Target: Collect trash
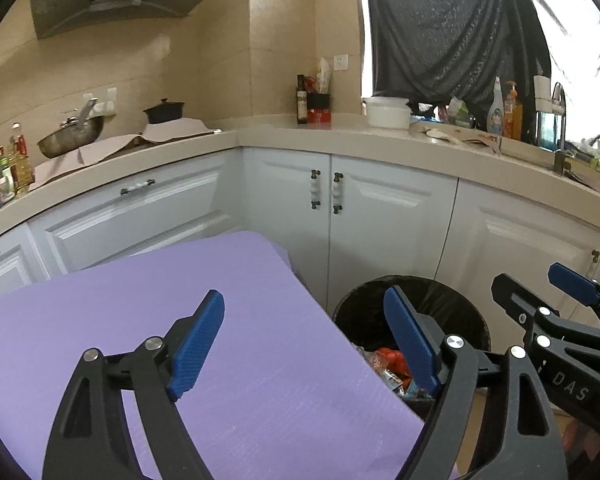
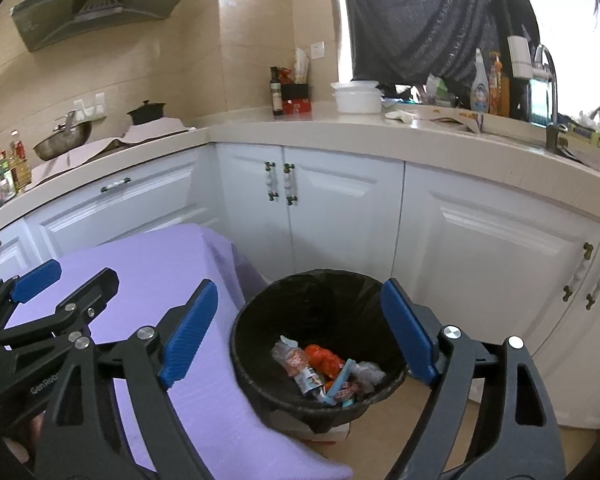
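Note:
A black bin lined with a black bag (image 2: 320, 344) stands on the floor beside a purple-covered table (image 2: 148, 280). Several wrappers (image 2: 320, 368) lie in the bin, among them an orange one and a light blue one. My right gripper (image 2: 296, 336) is open and empty, held above the bin. My left gripper (image 1: 304, 344) is open and empty over the table's right edge (image 1: 220, 320), next to the bin (image 1: 360, 320). The right gripper also shows at the right of the left wrist view (image 1: 536, 284). The left gripper shows at the left of the right wrist view (image 2: 76, 276).
White cabinets (image 2: 340, 220) run behind the bin under a beige counter (image 2: 340, 128). The counter holds a wok (image 2: 62, 140), a black pot (image 2: 146, 112), a white container (image 2: 358, 98), bottles (image 2: 488, 84) and a tap (image 2: 550, 80). A range hood (image 2: 100, 4) hangs at the upper left.

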`<state>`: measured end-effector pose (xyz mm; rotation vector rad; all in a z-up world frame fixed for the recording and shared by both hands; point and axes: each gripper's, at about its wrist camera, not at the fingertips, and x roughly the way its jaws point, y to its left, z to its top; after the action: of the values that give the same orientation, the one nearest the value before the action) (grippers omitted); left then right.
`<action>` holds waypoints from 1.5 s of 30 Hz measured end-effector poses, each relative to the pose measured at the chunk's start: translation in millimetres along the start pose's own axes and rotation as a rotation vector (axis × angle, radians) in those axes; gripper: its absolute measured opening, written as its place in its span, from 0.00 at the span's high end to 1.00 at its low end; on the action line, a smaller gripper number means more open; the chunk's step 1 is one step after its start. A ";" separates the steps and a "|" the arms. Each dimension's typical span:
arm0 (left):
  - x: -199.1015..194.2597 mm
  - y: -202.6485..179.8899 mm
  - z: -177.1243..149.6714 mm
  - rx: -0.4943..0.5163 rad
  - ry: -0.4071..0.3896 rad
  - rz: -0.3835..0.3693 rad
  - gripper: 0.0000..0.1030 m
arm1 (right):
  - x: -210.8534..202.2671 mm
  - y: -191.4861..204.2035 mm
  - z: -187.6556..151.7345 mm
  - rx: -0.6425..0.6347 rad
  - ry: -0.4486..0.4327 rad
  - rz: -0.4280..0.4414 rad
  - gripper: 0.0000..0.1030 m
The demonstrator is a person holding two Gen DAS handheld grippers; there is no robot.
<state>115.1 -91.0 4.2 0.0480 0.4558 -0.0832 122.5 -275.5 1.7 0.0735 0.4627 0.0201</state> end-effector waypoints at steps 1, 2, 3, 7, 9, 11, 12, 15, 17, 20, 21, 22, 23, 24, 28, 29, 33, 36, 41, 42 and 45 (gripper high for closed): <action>-5.3 2.6 -2.5 -0.001 -0.003 0.002 0.22 | -4.3 2.6 -1.9 -0.003 -0.002 0.004 0.20; -8.8 4.2 -4.5 -0.001 -0.005 0.002 0.22 | -8.6 5.5 -3.8 -0.006 -0.004 0.006 0.20; -12.9 5.8 -7.4 0.000 -0.008 0.003 0.22 | -12.5 8.3 -5.9 -0.009 -0.006 0.006 0.20; -26.0 11.9 -19.9 0.011 -0.016 0.016 0.20 | -26.8 14.7 -16.5 -0.009 -0.012 0.009 0.18; -30.8 15.1 -25.6 0.010 -0.016 0.015 0.20 | -31.5 17.1 -22.2 -0.013 -0.012 0.010 0.18; -34.3 18.2 -30.2 0.013 -0.014 0.015 0.20 | -37.4 19.9 -28.4 -0.022 -0.009 0.006 0.17; -36.4 19.9 -32.9 0.012 -0.016 0.016 0.20 | -40.2 20.8 -31.4 -0.025 -0.008 0.004 0.17; -42.7 26.0 -38.9 0.001 -0.026 0.017 0.19 | -47.0 22.6 -38.7 -0.023 -0.010 -0.001 0.16; -46.0 29.3 -42.5 -0.004 -0.027 0.014 0.19 | -50.3 25.0 -42.5 -0.026 -0.009 -0.004 0.16; -48.5 30.6 -46.4 -0.001 -0.025 0.011 0.19 | -54.7 28.2 -47.1 -0.036 -0.008 -0.008 0.15; -48.9 31.0 -47.5 -0.001 -0.023 0.010 0.19 | -56.0 29.6 -48.4 -0.040 -0.008 -0.011 0.15; -49.2 31.8 -48.7 -0.002 -0.021 0.010 0.19 | -57.0 29.7 -49.7 -0.040 -0.008 -0.012 0.15; -49.7 32.4 -49.9 -0.004 -0.019 0.008 0.18 | -58.0 30.3 -50.8 -0.039 -0.009 -0.013 0.15; -50.6 33.0 -51.2 -0.005 -0.019 0.007 0.18 | -58.8 30.7 -51.6 -0.038 -0.009 -0.013 0.15; -52.4 33.9 -53.9 -0.006 -0.017 0.009 0.18 | -59.3 32.2 -52.4 -0.041 -0.010 -0.015 0.14; -52.6 34.0 -54.2 -0.007 -0.018 0.009 0.18 | -59.6 31.9 -52.9 -0.040 -0.010 -0.014 0.14; -53.1 34.9 -55.5 -0.007 -0.018 0.009 0.18 | -59.5 32.8 -53.9 -0.044 -0.009 -0.015 0.14; -52.6 36.0 -56.0 -0.010 -0.015 0.009 0.18 | -59.6 33.7 -55.7 -0.044 -0.007 -0.016 0.14; -52.2 37.3 -57.5 -0.010 -0.011 0.008 0.18 | -58.3 34.0 -55.5 -0.044 -0.004 -0.017 0.14; -52.4 37.3 -57.8 -0.010 -0.009 0.008 0.18 | -58.3 33.8 -55.3 -0.045 -0.003 -0.017 0.14; -52.4 39.0 -58.5 -0.012 -0.007 0.007 0.18 | -58.3 33.8 -55.4 -0.046 -0.003 -0.017 0.14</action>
<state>46.2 -44.8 -24.1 0.0373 0.4486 -0.0738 45.5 -240.2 -19.2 0.0246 0.4597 0.0144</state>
